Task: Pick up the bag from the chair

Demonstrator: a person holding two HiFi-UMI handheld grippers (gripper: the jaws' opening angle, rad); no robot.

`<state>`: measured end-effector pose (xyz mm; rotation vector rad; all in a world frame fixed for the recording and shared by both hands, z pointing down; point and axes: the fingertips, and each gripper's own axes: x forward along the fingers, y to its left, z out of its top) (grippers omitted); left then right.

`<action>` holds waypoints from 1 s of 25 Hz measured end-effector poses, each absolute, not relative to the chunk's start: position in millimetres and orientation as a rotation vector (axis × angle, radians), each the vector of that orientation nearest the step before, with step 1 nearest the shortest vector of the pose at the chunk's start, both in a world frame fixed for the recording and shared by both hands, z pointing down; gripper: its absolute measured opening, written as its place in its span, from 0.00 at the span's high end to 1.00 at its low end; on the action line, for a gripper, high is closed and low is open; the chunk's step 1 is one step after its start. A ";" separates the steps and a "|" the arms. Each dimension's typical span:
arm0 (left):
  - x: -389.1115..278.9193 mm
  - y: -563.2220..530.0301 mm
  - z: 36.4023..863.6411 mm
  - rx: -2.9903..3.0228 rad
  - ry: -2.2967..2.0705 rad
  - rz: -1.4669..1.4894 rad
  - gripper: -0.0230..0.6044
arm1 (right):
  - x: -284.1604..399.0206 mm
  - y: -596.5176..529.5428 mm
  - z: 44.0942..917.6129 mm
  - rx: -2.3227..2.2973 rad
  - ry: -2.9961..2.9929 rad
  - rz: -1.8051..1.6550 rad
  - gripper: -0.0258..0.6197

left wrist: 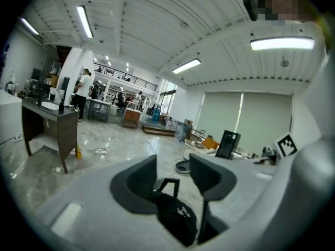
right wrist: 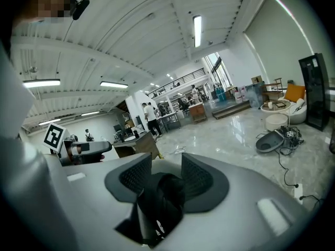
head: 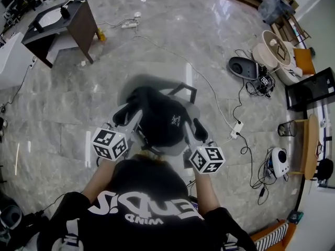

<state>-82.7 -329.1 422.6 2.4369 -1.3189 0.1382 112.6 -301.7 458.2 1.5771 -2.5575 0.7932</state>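
Bag [head: 157, 116] over chair [head: 184, 90], between both tools. Right gripper [right wrist: 166, 166] clamped on its black fabric. Left gripper [left wrist: 172, 166] jaws apart, bag low between them. Grasp probably half made; lifting clear remains.

Open floor [head: 104, 88] beyond chair [head: 184, 91]

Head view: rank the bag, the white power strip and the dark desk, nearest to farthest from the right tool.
1. Bag, right against the right tool, centre.
2. Power strip, on the floor to its right.
3. Desk, far upper left.
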 end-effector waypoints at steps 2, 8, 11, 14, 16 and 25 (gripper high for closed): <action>-82.5 -332.8 427.4 2.428 -1.324 0.156 0.57 | 108.7 -303.7 461.7 1.532 -2.548 0.816 0.66; -88.1 -346.2 440.5 2.401 -1.308 0.175 0.47 | 107.9 -312.9 469.8 1.455 -2.505 0.804 0.56; -89.8 -351.4 449.6 2.382 -1.302 0.190 0.44 | 99.7 -318.1 482.1 1.425 -2.496 0.835 0.52; -88.3 -358.9 462.9 2.344 -1.272 0.202 0.41 | 85.4 -323.5 497.9 1.372 -2.497 0.849 0.50; -86.9 -364.2 475.2 2.328 -1.248 0.238 0.35 | 74.0 -325.8 512.1 1.330 -2.490 0.865 0.50; -92.4 -392.5 577.6 2.181 -1.189 0.409 0.29 | 60.2 -349.8 619.0 1.268 -2.320 0.939 0.48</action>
